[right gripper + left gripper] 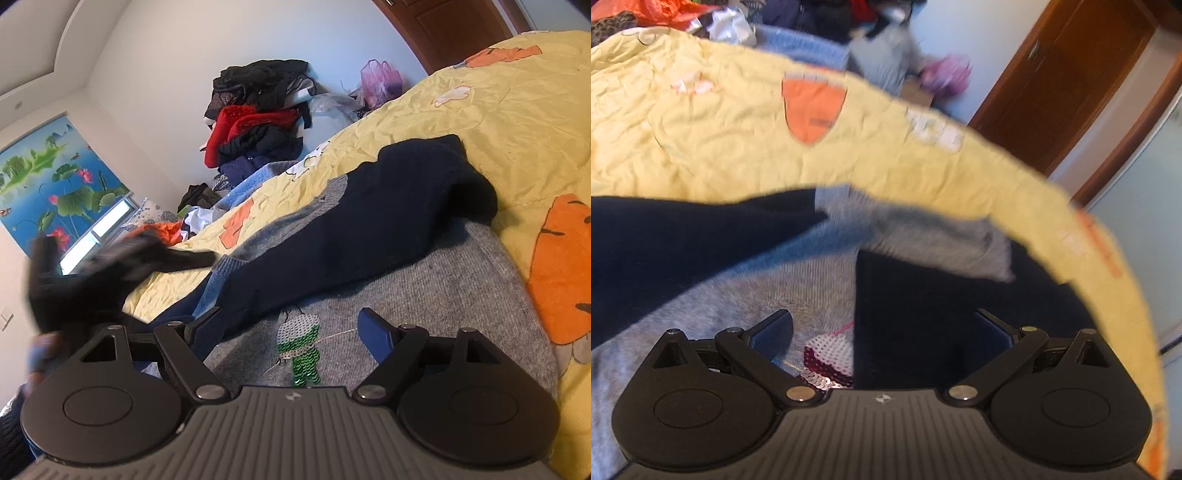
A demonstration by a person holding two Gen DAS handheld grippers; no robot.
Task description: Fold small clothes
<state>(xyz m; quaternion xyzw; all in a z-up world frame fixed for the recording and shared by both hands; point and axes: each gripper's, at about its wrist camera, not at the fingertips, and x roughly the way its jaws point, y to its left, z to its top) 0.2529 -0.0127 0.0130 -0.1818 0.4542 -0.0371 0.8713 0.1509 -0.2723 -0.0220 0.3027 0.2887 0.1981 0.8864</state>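
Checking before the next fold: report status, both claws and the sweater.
Left claw open, empty, over the grey sweater. Right claw open, nothing gripped. Navy sleeve folded across the sweater on the yellow quilt. Nothing in the way.

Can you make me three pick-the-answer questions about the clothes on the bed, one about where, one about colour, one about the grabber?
1. Where does the dark navy sleeve lie?
A. across the grey sweater
B. on the floor
C. on the door

2. What colour is the sequin figure by the right gripper?
A. blue
B. green and silver
C. yellow

3. How is the right gripper?
A. shut on the sleeve
B. shut on the bedspread
C. open, holding nothing

Answers: 1 A, the sleeve drapes over the grey sweater on the yellow bedspread. 2 B, its sequins are green and silver. 3 C, its fingers stand apart above the knit with only flat fabric between them.
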